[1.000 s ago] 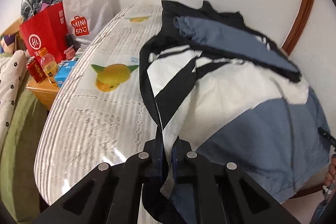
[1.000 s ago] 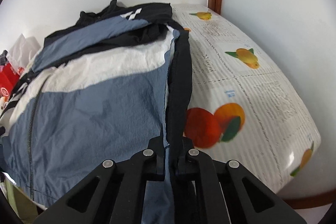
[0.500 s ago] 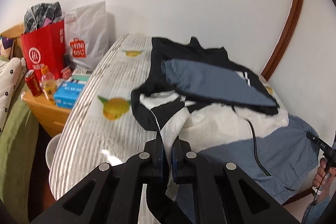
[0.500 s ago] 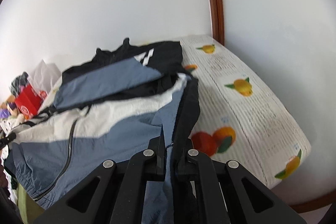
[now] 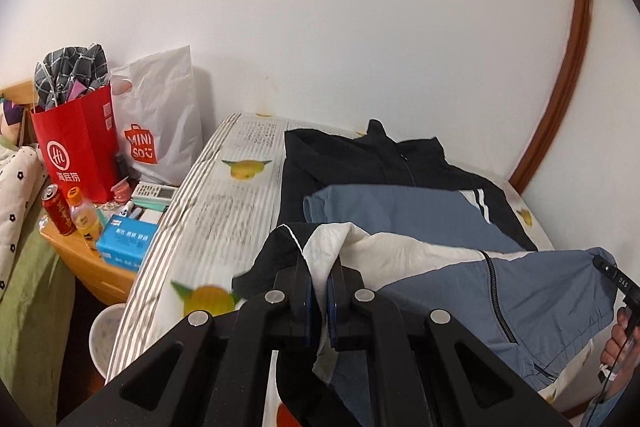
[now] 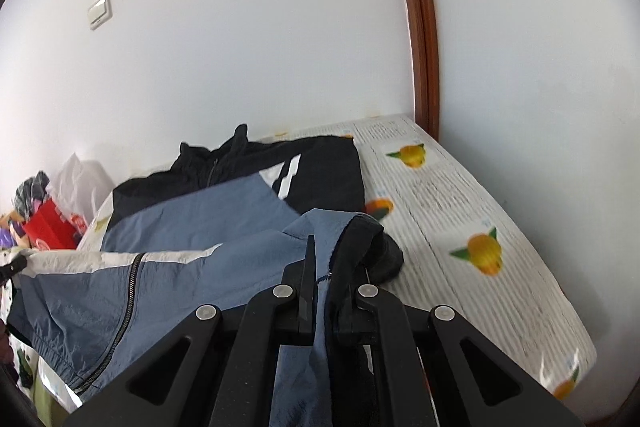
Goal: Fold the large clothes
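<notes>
The jacket [image 5: 472,291] hem was gripped tight by the left gripper [image 5: 318,291] and right gripper [image 6: 320,287], best carried level toward the collar [image 5: 376,133] with corners matched.

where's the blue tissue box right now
In the left wrist view the blue tissue box sits at the left on the wooden bedside table, beside the orange drink bottle and against the mattress edge.
</notes>
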The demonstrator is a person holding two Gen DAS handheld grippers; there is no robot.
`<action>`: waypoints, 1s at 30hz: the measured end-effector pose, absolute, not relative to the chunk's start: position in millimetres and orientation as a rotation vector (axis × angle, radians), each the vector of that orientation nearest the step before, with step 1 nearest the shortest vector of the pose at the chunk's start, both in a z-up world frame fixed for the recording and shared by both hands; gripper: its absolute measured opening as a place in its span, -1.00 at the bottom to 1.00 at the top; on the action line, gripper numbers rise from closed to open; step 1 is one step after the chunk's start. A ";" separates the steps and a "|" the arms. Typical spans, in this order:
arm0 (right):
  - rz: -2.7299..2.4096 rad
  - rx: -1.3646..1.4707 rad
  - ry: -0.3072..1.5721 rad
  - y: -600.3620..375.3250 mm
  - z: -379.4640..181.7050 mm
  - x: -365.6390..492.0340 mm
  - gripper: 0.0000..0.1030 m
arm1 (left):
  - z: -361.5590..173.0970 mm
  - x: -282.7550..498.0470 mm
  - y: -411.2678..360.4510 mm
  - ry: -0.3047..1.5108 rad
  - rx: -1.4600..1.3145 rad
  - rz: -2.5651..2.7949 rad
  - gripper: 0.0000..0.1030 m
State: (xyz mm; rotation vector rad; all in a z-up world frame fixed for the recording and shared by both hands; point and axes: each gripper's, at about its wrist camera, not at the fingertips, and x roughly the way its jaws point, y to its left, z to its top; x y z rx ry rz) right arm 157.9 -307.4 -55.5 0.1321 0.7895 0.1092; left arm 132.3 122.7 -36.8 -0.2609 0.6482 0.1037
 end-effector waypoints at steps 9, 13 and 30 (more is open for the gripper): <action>0.129 0.106 0.785 -282.8 -74.3 226.3 -0.92 | -51.5 194.9 127.0 0.691 -0.248 0.152 -0.87; 0.101 0.036 0.797 -267.0 -96.6 251.5 -0.92 | -63.9 218.8 127.4 0.715 -0.219 0.186 -0.86; 0.011 -0.053 0.957 -256.5 -188.5 315.7 -0.86 | -131.5 287.2 136.0 0.855 -0.216 0.260 -0.80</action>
